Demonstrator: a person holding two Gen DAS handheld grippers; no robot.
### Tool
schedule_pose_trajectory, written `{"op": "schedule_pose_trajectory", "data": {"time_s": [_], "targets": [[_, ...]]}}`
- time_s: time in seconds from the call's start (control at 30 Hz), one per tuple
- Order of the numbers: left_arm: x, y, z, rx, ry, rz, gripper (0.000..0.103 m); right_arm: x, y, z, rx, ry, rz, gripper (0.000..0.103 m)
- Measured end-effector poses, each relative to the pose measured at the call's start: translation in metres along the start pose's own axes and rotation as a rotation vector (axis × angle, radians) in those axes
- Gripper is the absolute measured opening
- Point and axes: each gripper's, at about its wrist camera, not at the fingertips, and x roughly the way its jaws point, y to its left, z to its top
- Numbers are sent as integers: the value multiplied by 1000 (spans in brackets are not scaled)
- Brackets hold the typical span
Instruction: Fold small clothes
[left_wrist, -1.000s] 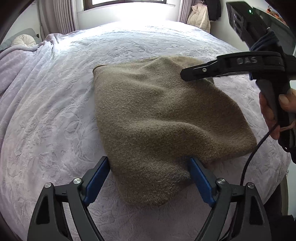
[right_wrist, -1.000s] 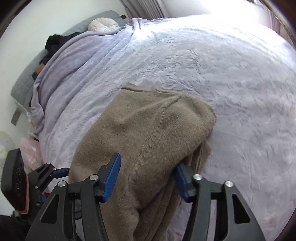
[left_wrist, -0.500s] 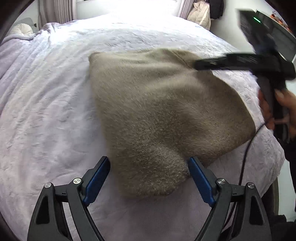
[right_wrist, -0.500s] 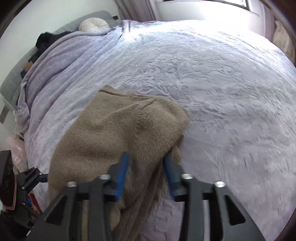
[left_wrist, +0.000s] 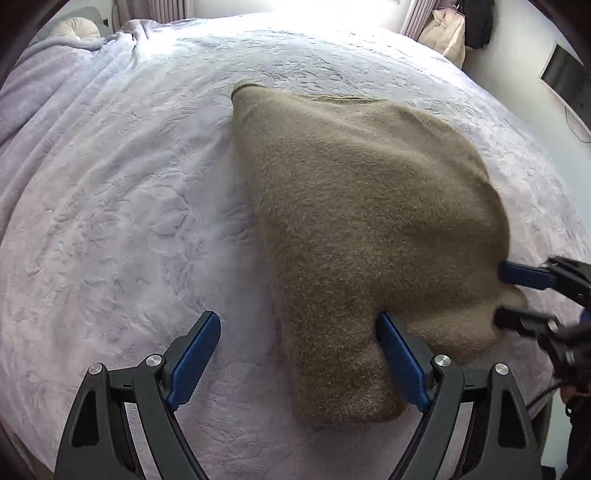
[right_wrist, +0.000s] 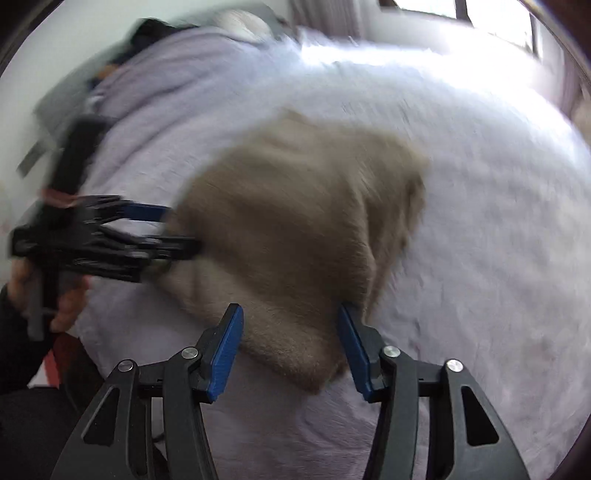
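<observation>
A fuzzy brown sweater (left_wrist: 362, 221) lies spread on the pale lilac bedspread (left_wrist: 122, 221) of a bed, near the edge closest to the person. Its far corner points toward the bright window end, and its near edge bunches into two lobes.

The left hand-held gripper (left_wrist: 299, 358) stands wide open over one lobe at the sweater's near edge. The cloth sits between the blue pads and lies against the right pad (left_wrist: 402, 362); the left pad (left_wrist: 194, 360) is clear of it, over bare bedspread. Nothing is clamped.

The right hand-held gripper (right_wrist: 291, 350) is about half open, and its jaws have just been closing a little. A corner of the sweater lies between its pads. The cloth seems to touch the right pad (right_wrist: 354, 350) and sits just beside the left one (right_wrist: 225, 350); this view is blurred, so I cannot tell whether the pads press on it. From the left wrist view the same tool enters at the right edge, one blue finger above the cloth's lobe and one dark finger below it.

In the right wrist view, a hand (right_wrist: 44, 291) holds the left tool's handle at the left edge. A round cushion (left_wrist: 79, 27) rests at the head of the bed.
</observation>
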Motion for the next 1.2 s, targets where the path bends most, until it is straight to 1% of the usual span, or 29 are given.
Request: {"op": "schedule_pose_trajectory", "data": {"time_s": [0.03, 0.07, 0.1, 0.17, 0.2, 0.23, 0.27, 0.3, 0.33, 0.37, 0.4, 0.43, 0.47, 0.5, 0.53, 0.57, 0.63, 0.7, 0.77, 0.8, 0.87, 0.93, 1.03, 1.07, 1.2], "targets": [[-7, 1, 1, 0, -13, -7, 88, -5, -9, 1, 47, -16, 33, 47], [-17, 4, 3, 3, -40, -10, 88, -16, -11, 4, 62, -45, 57, 49], [-26, 6, 6, 7, -71, -9, 88, -29, -9, 8, 46, -83, 60, 50], [-38, 11, 22, 12, -110, -5, 88, -55, 2, 21, -39, -155, 40, 59], [-39, 10, 30, 12, -113, 8, 88, -64, 8, 30, -80, -181, 41, 69], [-38, 7, 38, 19, -112, 27, 88, -69, 13, 40, -125, -207, 37, 75], [-33, 4, 46, 38, -108, 50, 88, -69, 18, 49, -161, -217, 38, 75], [-27, 1, 52, 57, -104, 87, 88, -65, 20, 56, -184, -214, 46, 75], [-16, 2, 54, 71, -92, 147, 88, -58, 22, 63, -202, -194, 65, 75], [-1, 4, 61, 76, -68, 179, 88, -46, 22, 70, -209, -166, 85, 75], [10, 7, 61, 65, -42, 171, 88, -31, 20, 74, -214, -127, 97, 75], [18, 11, 60, 48, -32, 160, 100, -20, 18, 74, -219, -95, 99, 75], [20, 13, 61, 35, -42, 183, 103, -2, 12, 72, -222, -44, 67, 75], [21, 14, 58, 42, -64, 185, 103, 13, 6, 69, -217, -1, 21, 74], [25, 13, 58, 53, -66, 174, 103, 27, -6, 63, -203, 40, 6, 74], [25, 11, 57, 62, -71, 173, 103, 28, -11, 59, -188, 25, 31, 74], [19, 10, 59, 74, -74, 177, 103, 17, -20, 60, -138, -11, 89, 75], [10, 8, 65, 75, -90, 171, 103, 0, -18, 65, -127, -47, 101, 75], [1, 6, 74, 75, -127, 175, 103, -14, -17, 68, -155, -103, 102, 75], [2, 6, 81, 75, -136, 185, 103, -18, -17, 73, -168, -121, 103, 75], [11, 8, 98, 73, -122, 225, 103, -21, -12, 86, -200, -142, 96, 75], [25, 12, 108, 67, -104, 234, 103, -13, -9, 97, -215, -124, 96, 75], [42, 17, 119, 51, -69, 227, 103, 19, -15, 110, -206, -41, 101, 75], [48, 17, 123, 52, -62, 227, 103, 29, -19, 112, -212, -14, 79, 75], [67, 19, 137, 52, -47, 225, 103, 45, -36, 126, -198, -18, 63, 74]]}}
